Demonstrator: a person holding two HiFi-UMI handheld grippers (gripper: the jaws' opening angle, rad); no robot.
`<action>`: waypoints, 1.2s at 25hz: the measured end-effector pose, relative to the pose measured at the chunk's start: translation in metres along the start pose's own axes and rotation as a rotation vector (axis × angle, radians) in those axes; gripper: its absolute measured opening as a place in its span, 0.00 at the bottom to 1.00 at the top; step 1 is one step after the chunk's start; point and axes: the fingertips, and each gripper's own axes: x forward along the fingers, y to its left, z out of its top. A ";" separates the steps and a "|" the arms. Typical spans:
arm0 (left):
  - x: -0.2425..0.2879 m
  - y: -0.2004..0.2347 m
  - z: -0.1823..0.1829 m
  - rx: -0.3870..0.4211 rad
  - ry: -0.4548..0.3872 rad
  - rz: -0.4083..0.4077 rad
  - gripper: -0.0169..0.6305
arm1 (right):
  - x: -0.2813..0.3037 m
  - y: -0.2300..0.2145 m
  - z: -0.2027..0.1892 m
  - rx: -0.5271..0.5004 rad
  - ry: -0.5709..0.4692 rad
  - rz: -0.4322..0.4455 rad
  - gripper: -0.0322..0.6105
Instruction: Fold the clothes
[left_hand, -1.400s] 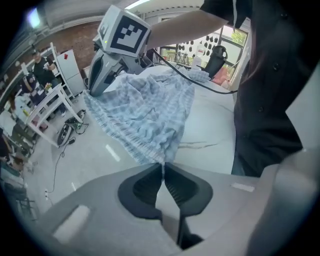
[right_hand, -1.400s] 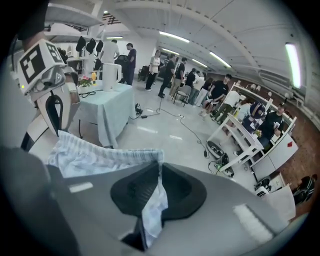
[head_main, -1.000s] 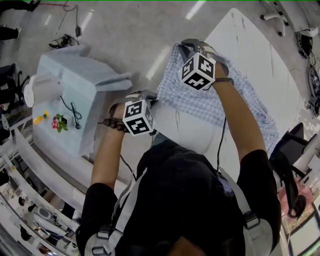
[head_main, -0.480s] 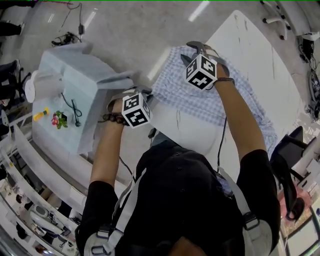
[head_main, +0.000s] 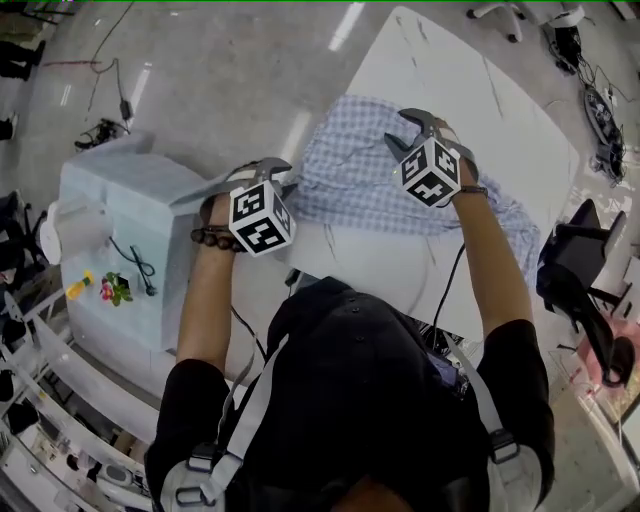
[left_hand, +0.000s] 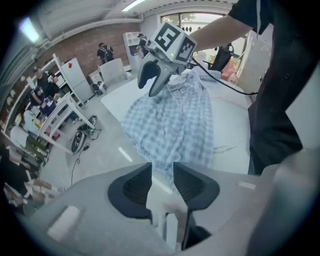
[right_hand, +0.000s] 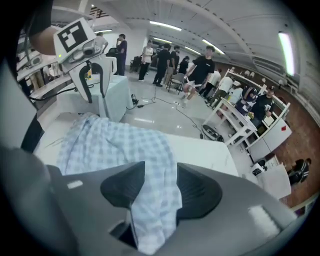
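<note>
— My left gripper (head_main: 268, 172) hangs just off the table's (head_main: 440, 60) left edge, pointing steeply down. Its jaws have just been opening and stand a little apart, with nothing between them.

— And the other one?

— My right gripper (head_main: 410, 130) is over the middle of the table, also tipped steeply down. Its jaws have just been opening too. A fold of the shirt (head_main: 360, 180) lies in the gap, but the pads (right_hand: 197, 189) no longer pinch it.

— How are your arms set?

— Both forearms reach forward from my chest, the right one further over the table than the left. The left wrist, with its bead bracelet (head_main: 212, 238), stays outside the table's edge.

— Where is the shirt?

— The blue-and-white checked cloth lies rumpled across the table, from the left edge beside my left gripper over to the right side. One end trails toward the table's near right corner.
</note>
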 end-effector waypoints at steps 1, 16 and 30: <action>0.005 0.002 0.012 0.034 -0.014 -0.010 0.25 | -0.007 0.001 -0.015 0.024 0.019 -0.014 0.36; 0.081 -0.019 0.177 0.325 -0.085 -0.075 0.24 | -0.131 0.000 -0.257 0.388 0.237 -0.205 0.35; 0.113 -0.146 0.272 0.433 -0.120 -0.252 0.23 | -0.226 0.076 -0.388 0.626 0.244 -0.197 0.35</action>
